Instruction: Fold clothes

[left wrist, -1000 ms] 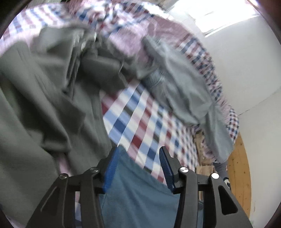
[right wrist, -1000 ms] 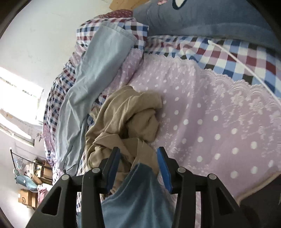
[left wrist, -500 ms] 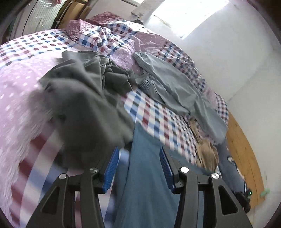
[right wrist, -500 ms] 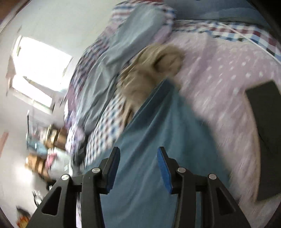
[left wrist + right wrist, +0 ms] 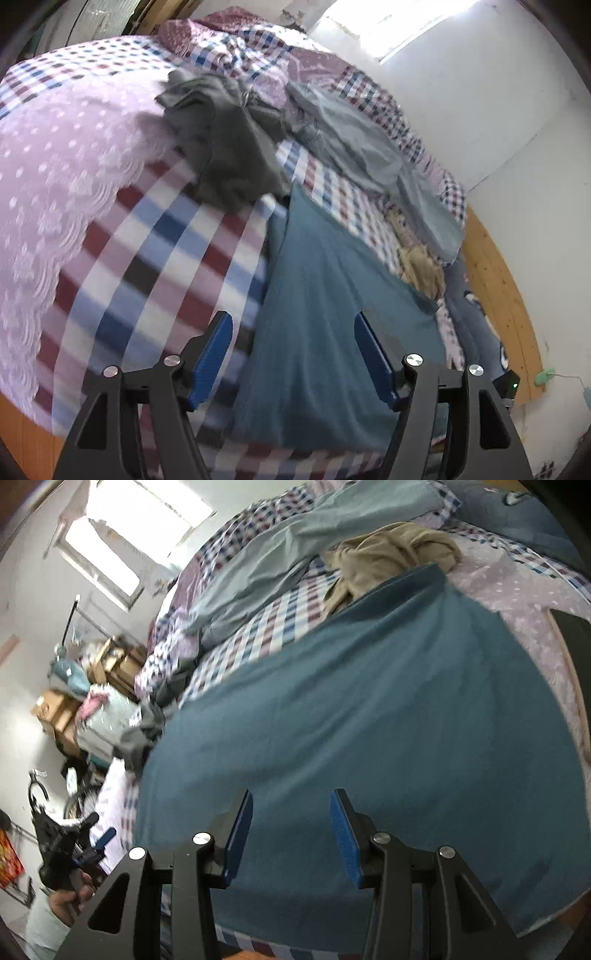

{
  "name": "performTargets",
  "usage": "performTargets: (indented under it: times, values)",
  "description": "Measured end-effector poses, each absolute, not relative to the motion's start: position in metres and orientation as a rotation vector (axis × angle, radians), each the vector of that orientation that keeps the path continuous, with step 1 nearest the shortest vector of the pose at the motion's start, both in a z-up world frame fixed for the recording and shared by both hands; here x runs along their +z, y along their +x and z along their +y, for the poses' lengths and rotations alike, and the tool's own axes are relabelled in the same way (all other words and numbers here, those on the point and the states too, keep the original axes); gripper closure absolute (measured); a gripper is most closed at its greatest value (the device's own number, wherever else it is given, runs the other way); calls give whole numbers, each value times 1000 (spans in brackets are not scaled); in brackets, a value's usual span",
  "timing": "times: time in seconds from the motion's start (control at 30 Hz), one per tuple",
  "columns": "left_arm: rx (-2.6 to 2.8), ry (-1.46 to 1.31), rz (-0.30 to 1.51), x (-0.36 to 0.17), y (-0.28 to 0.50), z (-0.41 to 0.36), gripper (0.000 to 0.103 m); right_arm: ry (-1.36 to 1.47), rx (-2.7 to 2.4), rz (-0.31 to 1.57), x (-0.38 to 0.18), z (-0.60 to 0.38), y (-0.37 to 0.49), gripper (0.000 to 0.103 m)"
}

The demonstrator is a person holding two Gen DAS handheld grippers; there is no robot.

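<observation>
Since a second ago the teal cloth garment (image 5: 369,709) has dropped flat by the bed's near edge; both grippers' jaws stand apart, empty. Its far corner overlaps the crumpled tan garment (image 5: 391,550), which could snag during folding.

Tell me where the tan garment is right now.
The tan garment lies bunched on the bed, at the far edge of the spread teal cloth, beside the pale grey-blue trousers; right wrist view, upper right.

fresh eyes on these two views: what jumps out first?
The teal garment, spread flat across the near edge of the checked bedspread, fills both views. Both hand-held grippers, left and right, hover open over it. Behind lie a dark grey heap, tan clothes and pale blue trousers.
</observation>
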State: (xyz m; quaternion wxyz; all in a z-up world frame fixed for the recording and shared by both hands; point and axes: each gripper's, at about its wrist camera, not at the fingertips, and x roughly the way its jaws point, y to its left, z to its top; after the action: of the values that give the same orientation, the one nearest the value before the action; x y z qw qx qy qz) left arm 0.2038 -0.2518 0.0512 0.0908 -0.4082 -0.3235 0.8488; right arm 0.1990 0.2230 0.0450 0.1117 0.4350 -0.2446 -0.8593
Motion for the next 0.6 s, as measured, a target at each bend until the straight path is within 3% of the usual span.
performTargets:
  times: [0.3, 0.6]
  values:
    - [2479, -1343, -886, 32, 228, -235, 30, 1294, -2460, -429, 37, 145, 222, 55]
    - [2412, -1248, -1332, 9, 269, -260, 27, 1179, -2496, -154, 43, 99, 236, 55]
